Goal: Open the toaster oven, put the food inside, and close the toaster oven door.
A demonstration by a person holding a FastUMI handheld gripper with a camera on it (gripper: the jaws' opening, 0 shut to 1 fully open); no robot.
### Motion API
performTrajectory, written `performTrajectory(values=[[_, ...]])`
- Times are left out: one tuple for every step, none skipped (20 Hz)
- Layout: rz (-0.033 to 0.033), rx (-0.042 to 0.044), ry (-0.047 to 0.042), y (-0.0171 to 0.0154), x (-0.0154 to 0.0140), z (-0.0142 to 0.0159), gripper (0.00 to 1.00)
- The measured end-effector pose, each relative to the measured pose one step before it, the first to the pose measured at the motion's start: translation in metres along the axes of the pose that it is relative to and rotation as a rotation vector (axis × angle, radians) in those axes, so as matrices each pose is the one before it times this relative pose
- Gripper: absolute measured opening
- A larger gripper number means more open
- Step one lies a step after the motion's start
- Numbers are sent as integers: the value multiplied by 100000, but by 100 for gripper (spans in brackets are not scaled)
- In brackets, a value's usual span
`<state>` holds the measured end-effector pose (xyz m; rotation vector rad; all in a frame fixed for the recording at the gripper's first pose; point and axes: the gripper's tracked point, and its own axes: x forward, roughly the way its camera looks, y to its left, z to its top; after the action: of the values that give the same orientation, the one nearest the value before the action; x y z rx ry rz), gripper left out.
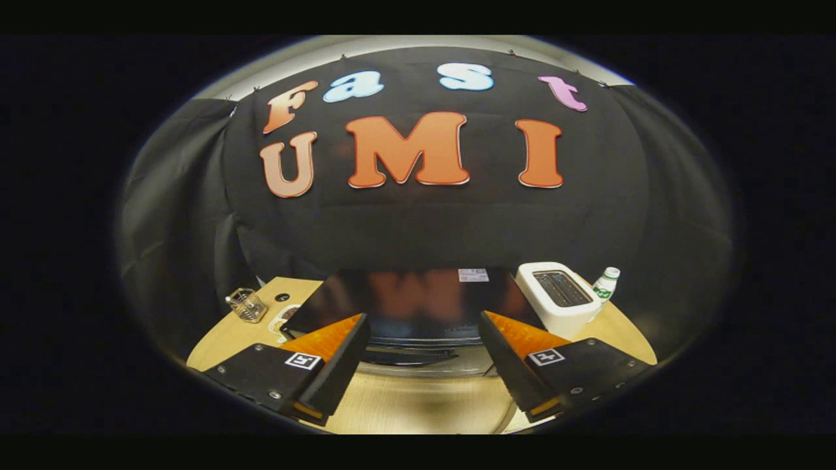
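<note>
The gripper (424, 365) hangs above the wooden table (418, 408) with its fingers spread well apart and nothing between them. Just ahead of them sits the toaster oven (405, 297), seen from above: a glossy black top and, at its near edge between the fingers, what looks like the upper rim of the door and its handle. The door appears closed, so I judge the task at its start: opening, loading and closing all remain. No food can be made out; a pale patterned thing (284, 323) left of the oven, half behind the left finger, is too cut off to name. Farther left stands a small wire basket (247, 305); to the right, a white slot toaster (558, 297) and a small bottle (606, 284) beyond it.
</note>
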<state>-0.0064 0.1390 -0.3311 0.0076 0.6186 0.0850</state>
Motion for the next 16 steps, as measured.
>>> performTrajectory(values=[[-78,-848,945,441,558,-578,99],[200,-603,1030,509,538,-577,99],[559,-84,1171,549,526,-481,99],[876,385,1431,666,379,-624,99],[-5,576,1304,310,419,-470,99],[90,266,428,211,456,-400,99],[-1046,-186,643,-14,447,-381,99],[-776,-249,1674,-97,282,-620,99],[-1005,35,2790,-90,193,-788,98],[-889,-296,-2479,-58,-65,544,99],[-99,-59,-359,50,8,133,99],[-779,-1253,-146,97,-81,-121,97],[34,-1212,-2063,47,80,-153,98],[908,1204,-1646,380,49,-354,98],[286,-52,-4660,315,18,470,97],[503,-1998,-1899,-63,-1220,-675,93]])
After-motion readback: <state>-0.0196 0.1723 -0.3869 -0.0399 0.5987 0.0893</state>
